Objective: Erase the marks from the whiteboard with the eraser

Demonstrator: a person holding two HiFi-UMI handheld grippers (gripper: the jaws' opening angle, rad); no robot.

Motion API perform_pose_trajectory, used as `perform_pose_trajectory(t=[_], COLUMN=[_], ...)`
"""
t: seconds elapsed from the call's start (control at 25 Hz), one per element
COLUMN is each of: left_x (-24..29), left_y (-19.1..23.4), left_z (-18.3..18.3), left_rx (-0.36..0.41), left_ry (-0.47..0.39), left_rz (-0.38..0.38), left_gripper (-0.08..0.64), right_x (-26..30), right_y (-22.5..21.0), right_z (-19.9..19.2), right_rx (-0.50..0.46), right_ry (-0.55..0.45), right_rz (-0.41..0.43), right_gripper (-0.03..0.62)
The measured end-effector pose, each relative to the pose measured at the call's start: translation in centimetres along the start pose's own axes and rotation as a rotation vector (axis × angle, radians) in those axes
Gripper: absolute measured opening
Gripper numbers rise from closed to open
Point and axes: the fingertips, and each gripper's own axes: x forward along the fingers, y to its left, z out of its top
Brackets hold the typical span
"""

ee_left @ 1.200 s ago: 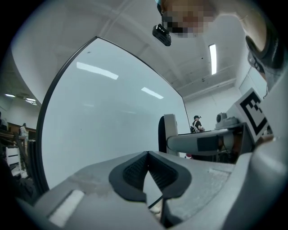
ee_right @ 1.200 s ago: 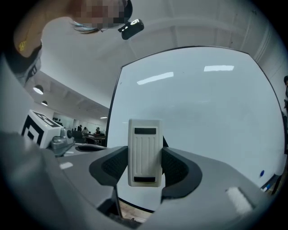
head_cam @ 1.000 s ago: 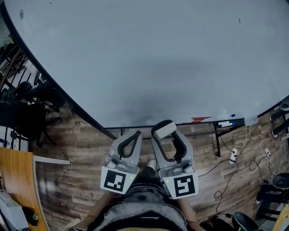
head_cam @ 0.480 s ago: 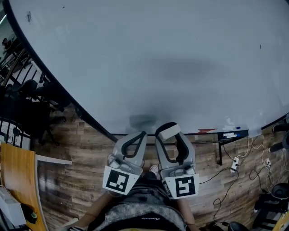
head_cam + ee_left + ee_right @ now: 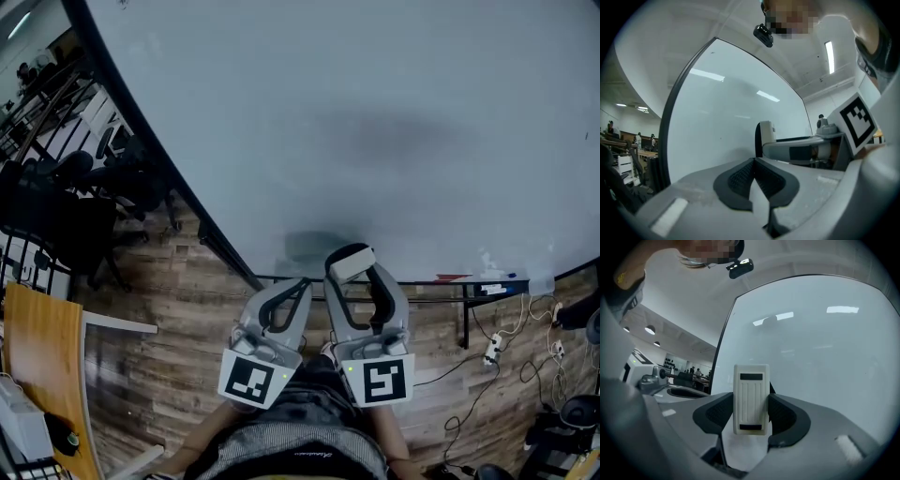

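Two tongs sit low before the whiteboard (image 5: 356, 112), near its bottom edge and just above the ledge (image 5: 441, 280) that carries a few pens (image 5: 489, 288). The right tongs (image 5: 351, 263) clamp the eraser (image 5: 352, 265) by its narrow sides. In the right gripper view the white ribbed back of the eraser (image 5: 751, 398) faces the camera, squarely between the pads of the right tongs (image 5: 751, 414), with the board beyond it. The left gripper view shows its dark felt side turned toward the board; whether the felt touches the surface I cannot tell. The left tongs (image 5: 298, 283) are closed with the tips together and nothing between them, beside the right pair and over the wooden floor (image 5: 169, 319). No bold writing shows on the board, only a faint grey smudge (image 5: 398, 141) toward the middle and perhaps a speck near the right edge. The step in hand appears to be bringing the eraser up to what remains. To do it well, the felt should meet the board flat, not on an edge, with steady light pressure. Long overlapping strokes should cross the smudge. The grip must be firm enough that the eraser does not twist. The idle left pair is best held clear of the surface.
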Motion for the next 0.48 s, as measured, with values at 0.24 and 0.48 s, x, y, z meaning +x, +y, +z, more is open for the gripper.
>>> perform_pose_trajectory(t=[0.24, 0.48], left_x=[-2.3, -3.7], left_y=[3.2, 6.0], left_z=[-0.5, -0.9], left_rx=[-0.015, -0.021], left_ry=[0.003, 0.008], left_rz=[0.044, 0.059], left_gripper=[0.003, 0.003], right_x=[3.3, 6.1], right_y=[3.6, 6.0], right_z=[0.8, 0.9], right_rx=[-0.042, -0.074], right_ry=[-0.009, -0.010], right_rz=[0.042, 0.033], right_gripper=[0.236, 0.235])
